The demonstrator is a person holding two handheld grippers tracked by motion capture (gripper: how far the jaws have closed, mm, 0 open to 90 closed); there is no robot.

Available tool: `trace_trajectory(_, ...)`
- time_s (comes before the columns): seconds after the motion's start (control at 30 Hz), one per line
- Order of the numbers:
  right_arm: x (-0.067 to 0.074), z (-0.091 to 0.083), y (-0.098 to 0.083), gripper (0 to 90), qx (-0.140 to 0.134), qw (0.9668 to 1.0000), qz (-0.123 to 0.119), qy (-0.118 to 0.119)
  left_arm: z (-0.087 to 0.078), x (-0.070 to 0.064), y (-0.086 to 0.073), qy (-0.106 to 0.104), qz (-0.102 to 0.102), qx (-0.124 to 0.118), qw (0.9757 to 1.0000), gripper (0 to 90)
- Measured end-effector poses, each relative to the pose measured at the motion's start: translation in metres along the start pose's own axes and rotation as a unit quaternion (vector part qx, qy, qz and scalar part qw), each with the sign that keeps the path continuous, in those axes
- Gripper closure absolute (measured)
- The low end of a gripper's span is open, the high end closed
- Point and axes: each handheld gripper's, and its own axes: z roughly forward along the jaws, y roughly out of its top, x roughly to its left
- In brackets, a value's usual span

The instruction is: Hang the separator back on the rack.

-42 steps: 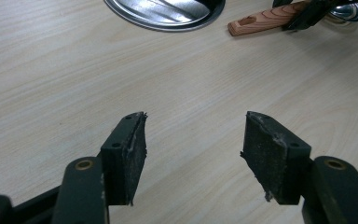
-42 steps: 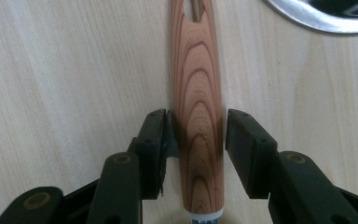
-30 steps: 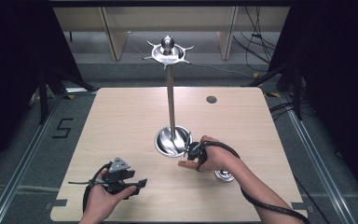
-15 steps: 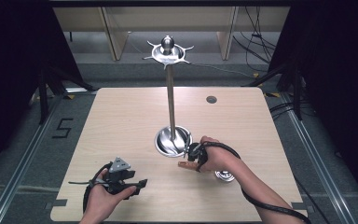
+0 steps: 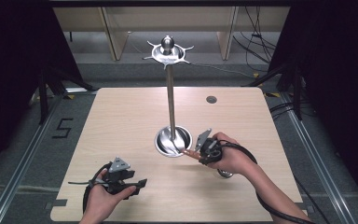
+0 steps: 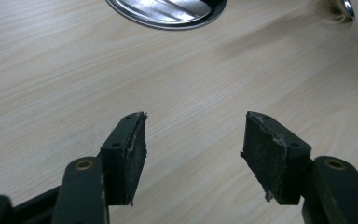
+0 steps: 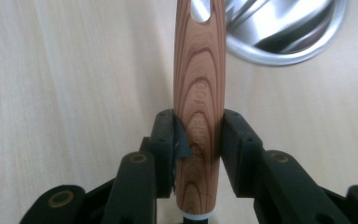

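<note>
Since a second ago the right gripper (image 5: 200, 153) has edged slightly toward the steel stand's round base (image 5: 173, 141), still clamping the wooden handle (image 7: 199, 93) beside its rim. The left gripper (image 6: 192, 144) hovers with jaws wide over bare tabletop (image 5: 121, 121) near the front edge.

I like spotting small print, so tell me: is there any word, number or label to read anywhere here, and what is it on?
"5": dark mark on the grey floor, left of the table.
Engraved letters run along the wooden handle held in the right gripper; too faint to read for certain.
</note>
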Motion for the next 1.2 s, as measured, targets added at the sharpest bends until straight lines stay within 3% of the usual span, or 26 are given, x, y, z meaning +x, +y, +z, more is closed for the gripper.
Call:
trace_trajectory(0.03, 0.0, -0.005, -0.003, 68.6, -0.017, 0.9997, 0.012, -0.013, 0.002, -0.002, 0.0, 0.002, -0.013, -0.012, 0.9998, 38.4)
trace_trajectory(0.07, -0.002, -0.01, -0.007, 68.6, -0.041, 0.9988, 0.003, -0.026, 0.003, -0.002, 0.0, 0.004, -0.016, -0.014, 0.9998, 38.4)
trace_trajectory(0.13, -0.005, -0.017, -0.012, 68.6, -0.065, 0.9969, 0.003, -0.045, 0.001, -0.001, 0.0, -0.002, -0.008, -0.005, 1.0, 38.4)
trace_trajectory(0.2, -0.005, -0.024, -0.017, 68.7, -0.097, 0.9938, 0.024, -0.048, 0.001, -0.001, 0.0, 0.002, -0.004, -0.003, 1.0, 38.4)
trace_trajectory(0.23, -0.005, -0.028, -0.02, 68.6, -0.111, 0.992, 0.029, -0.053, 0.001, 0.0, 0.0, 0.0, -0.001, 0.001, 1.0, 38.4)
trace_trajectory(0.27, -0.006, -0.034, -0.026, 68.6, -0.139, 0.9871, 0.044, -0.065, 0.001, 0.0, 0.0, 0.002, 0.0, 0.001, 1.0, 38.4)
trace_trajectory(0.3, -0.006, -0.034, -0.026, 68.6, -0.139, 0.9871, 0.044, -0.065, 0.001, 0.0, 0.0, 0.002, -0.001, 0.0, 1.0, 38.4)
trace_trajectory(0.33, -0.008, -0.037, -0.03, 68.6, -0.159, 0.9829, 0.05, -0.077, 0.001, 0.0, 0.0, 0.002, 0.0, 0.002, 1.0, 38.4)
trace_trajectory(0.37, -0.008, -0.037, -0.03, 68.6, -0.159, 0.9829, 0.05, -0.077, 0.001, 0.0, -0.001, 0.002, -0.001, 0.001, 1.0, 38.4)
trace_trajectory(0.6, -0.012, -0.047, -0.044, 68.6, -0.208, 0.9697, 0.082, -0.098, 0.001, 0.0, -0.001, 0.002, -0.004, -0.001, 1.0, 38.4)
trace_trajectory(0.8, -0.012, -0.05, -0.047, 68.6, -0.225, 0.9656, 0.09, -0.094, 0.0, -0.001, -0.001, 0.011, -0.005, -0.006, 0.9999, 38.5)
trace_trajectory(0.87, -0.013, -0.052, -0.047, 68.6, -0.229, 0.9656, 0.083, -0.089, 0.0, 0.0, -0.001, 0.013, 0.002, -0.002, 0.9999, 38.5)
trace_trajectory(1.03, -0.013, -0.056, -0.046, 68.6, -0.248, 0.9596, 0.104, -0.084, -0.002, 0.001, 0.0, 0.003, 0.002, 0.002, 1.0, 38.5)
trace_trajectory(1.2, -0.013, -0.062, -0.045, 68.6, -0.259, 0.9568, 0.102, -0.082, 0.0, -0.001, 0.0, 0.003, -0.005, -0.008, 1.0, 38.5)
